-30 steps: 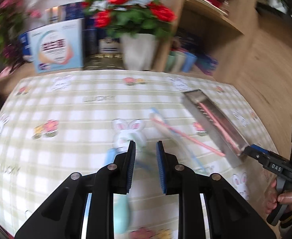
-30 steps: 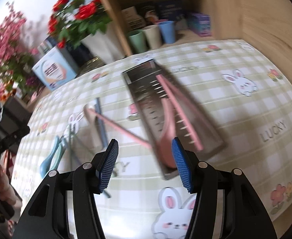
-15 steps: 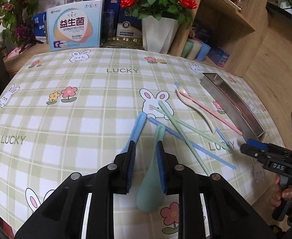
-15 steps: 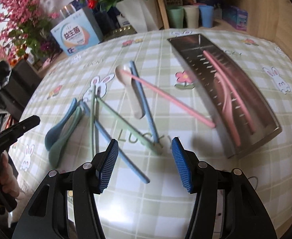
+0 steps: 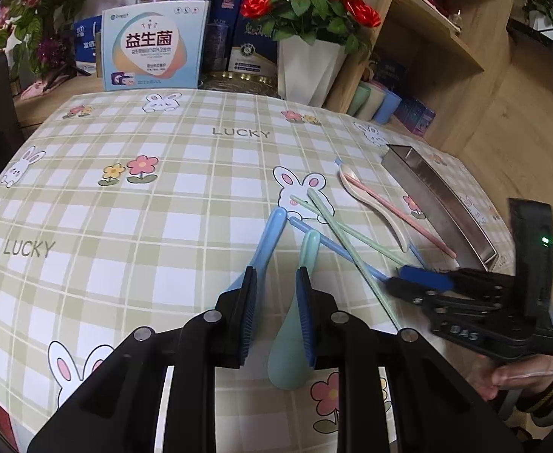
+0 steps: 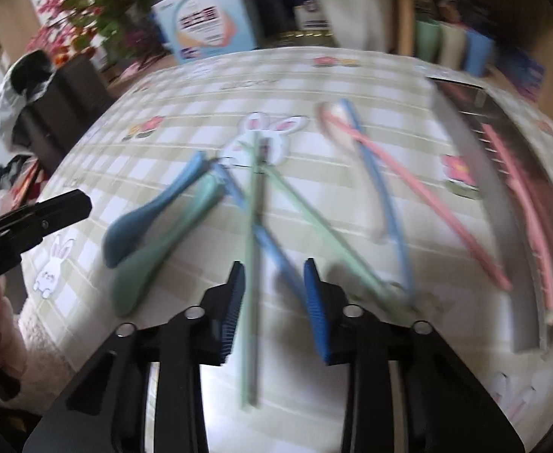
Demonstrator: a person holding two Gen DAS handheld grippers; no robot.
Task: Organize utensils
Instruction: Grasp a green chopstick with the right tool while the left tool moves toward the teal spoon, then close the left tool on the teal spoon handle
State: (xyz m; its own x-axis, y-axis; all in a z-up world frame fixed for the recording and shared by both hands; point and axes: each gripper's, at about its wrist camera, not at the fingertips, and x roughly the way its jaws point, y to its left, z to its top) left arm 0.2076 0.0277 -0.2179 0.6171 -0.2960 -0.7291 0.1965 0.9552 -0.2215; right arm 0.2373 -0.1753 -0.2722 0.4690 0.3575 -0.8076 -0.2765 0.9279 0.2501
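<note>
Pastel plastic utensils — blue spoon (image 5: 267, 243), mint spoon (image 5: 295, 324), slim chopsticks (image 5: 348, 241) — scattered on checked vinyl counter (image 5: 125, 226) beside steel tray (image 5: 439, 204); left gripper (image 5: 276, 313) narrow, empty; right gripper (image 6: 272, 305) closing around green chopstick (image 6: 252, 264), not yet pressing.

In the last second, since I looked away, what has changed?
The right gripper swung from the tray over to the loose chopsticks; its jaws are closing around a green and a blue one. The left gripper dropped over the green spoon. Utensils lie unmoved.
</note>
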